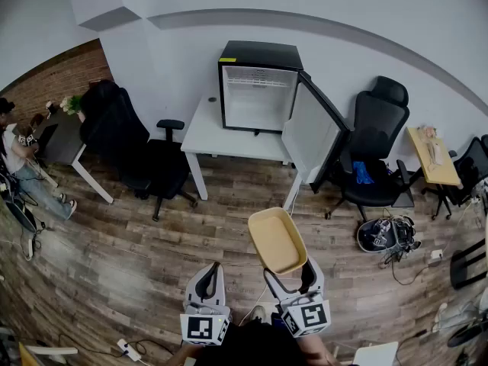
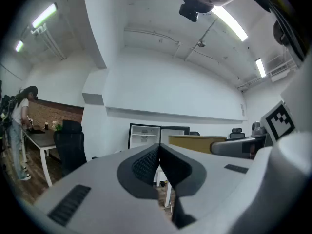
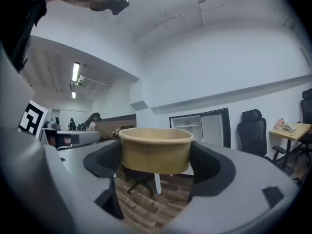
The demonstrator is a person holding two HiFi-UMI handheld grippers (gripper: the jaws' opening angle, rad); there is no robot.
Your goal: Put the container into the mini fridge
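A tan rectangular container [image 1: 277,239] is held above the wooden floor by my right gripper [image 1: 286,274], whose jaws are spread wide and pressed on its two sides. In the right gripper view the container [image 3: 155,150] fills the gap between the dark pads. My left gripper [image 1: 210,279] hangs beside it to the left, shut with nothing in it; its pads [image 2: 146,165] meet at the tips. The black mini fridge [image 1: 258,86] stands on a white table [image 1: 221,137] ahead, door [image 1: 314,132] swung open to the right, white inside showing.
A black office chair [image 1: 133,147] stands left of the white table, another [image 1: 377,151] right of the fridge door. A person [image 1: 19,162] is at a desk far left. Cables and gear [image 1: 387,233] lie on the floor at right, near a small wooden table [image 1: 431,157].
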